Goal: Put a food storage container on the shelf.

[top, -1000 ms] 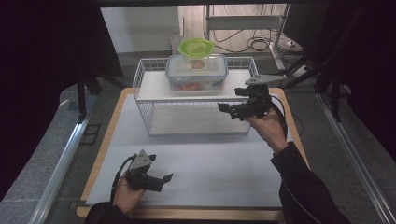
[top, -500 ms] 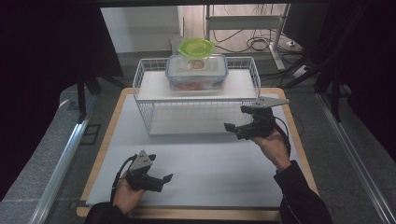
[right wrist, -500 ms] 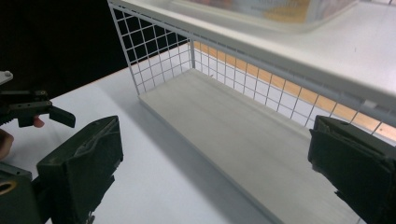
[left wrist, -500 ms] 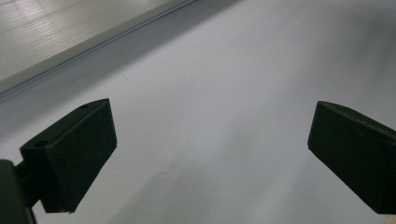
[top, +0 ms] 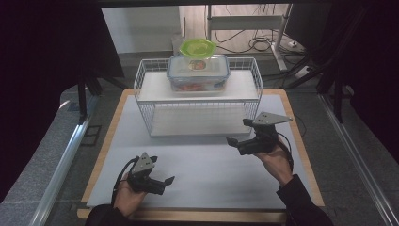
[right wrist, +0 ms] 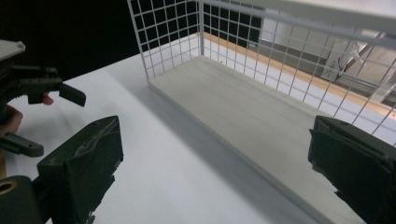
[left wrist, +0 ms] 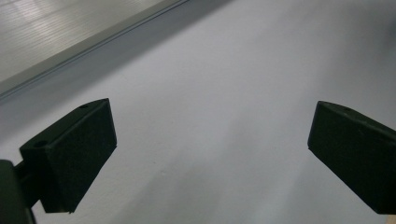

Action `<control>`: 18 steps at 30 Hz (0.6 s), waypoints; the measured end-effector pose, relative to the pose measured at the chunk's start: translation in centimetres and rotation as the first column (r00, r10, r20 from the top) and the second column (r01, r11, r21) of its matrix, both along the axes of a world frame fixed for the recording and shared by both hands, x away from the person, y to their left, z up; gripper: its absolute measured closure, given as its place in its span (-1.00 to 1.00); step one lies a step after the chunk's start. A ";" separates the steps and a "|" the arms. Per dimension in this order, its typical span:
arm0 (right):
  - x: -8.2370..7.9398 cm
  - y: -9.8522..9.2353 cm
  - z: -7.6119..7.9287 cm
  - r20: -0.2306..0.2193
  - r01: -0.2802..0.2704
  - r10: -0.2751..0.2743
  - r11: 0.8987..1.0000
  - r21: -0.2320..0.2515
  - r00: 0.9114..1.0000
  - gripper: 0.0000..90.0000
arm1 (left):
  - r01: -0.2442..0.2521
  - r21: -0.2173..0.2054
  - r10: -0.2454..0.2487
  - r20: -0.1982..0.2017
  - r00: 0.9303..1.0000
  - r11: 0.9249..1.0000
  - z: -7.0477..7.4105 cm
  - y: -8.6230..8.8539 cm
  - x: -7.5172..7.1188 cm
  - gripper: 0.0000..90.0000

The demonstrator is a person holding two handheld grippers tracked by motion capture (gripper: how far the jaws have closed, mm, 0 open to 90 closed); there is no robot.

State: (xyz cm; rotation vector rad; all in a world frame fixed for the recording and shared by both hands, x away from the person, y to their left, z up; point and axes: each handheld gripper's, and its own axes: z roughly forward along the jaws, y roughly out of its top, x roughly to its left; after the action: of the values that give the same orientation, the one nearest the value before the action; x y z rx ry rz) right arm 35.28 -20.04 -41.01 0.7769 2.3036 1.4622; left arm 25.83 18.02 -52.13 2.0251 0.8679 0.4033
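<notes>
Left hand-held gripper (top: 164, 181) sits lower left on the white counter (top: 207, 169), jaws wide, empty. Right hand-held gripper (top: 237, 133) right of centre, jaws wide, empty. Wire rack (top: 197, 110) upper centre carries a clear lidded container (top: 198, 73); contents possibly food.

The room was dim, its edges falling to black, while the white bench (top: 207, 165) caught soft light from above and behind. The high view was grainy and slightly soft. Faint shadows lay under the wire rack (top: 197, 101). Both gripper views blurred their own near tongs.
</notes>
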 end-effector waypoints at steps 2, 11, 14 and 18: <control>-0.4 -0.1 -0.4 -0.003 0.004 -0.004 1.000 -0.003 1.000 -0.93 | 0.003 0.007 -0.003 0.000 1.000 1.000 0.0 -0.1 0.0 -0.98; -1.8 -1.5 -4.0 -0.034 0.039 -0.040 0.999 -0.036 0.999 -0.92 | 0.004 0.013 -0.004 -0.002 1.000 1.000 -0.1 -0.2 0.0 -0.97; -2.0 -2.1 -5.0 -0.045 0.055 -0.057 0.997 -0.049 0.997 -0.93 | 0.005 0.016 -0.005 -0.002 1.000 1.000 -0.1 -0.2 0.0 -0.97; -2.4 -2.7 -6.1 -0.056 0.070 -0.074 0.996 -0.062 0.996 -0.93 | 0.004 0.018 -0.004 -0.003 1.000 1.000 -0.1 -0.2 0.0 -0.97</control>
State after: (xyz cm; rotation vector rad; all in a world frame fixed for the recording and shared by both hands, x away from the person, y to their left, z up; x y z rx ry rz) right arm 32.85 -22.73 -47.09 0.8869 2.3243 1.3508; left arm 25.81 17.80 -52.22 2.0443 0.8648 0.4077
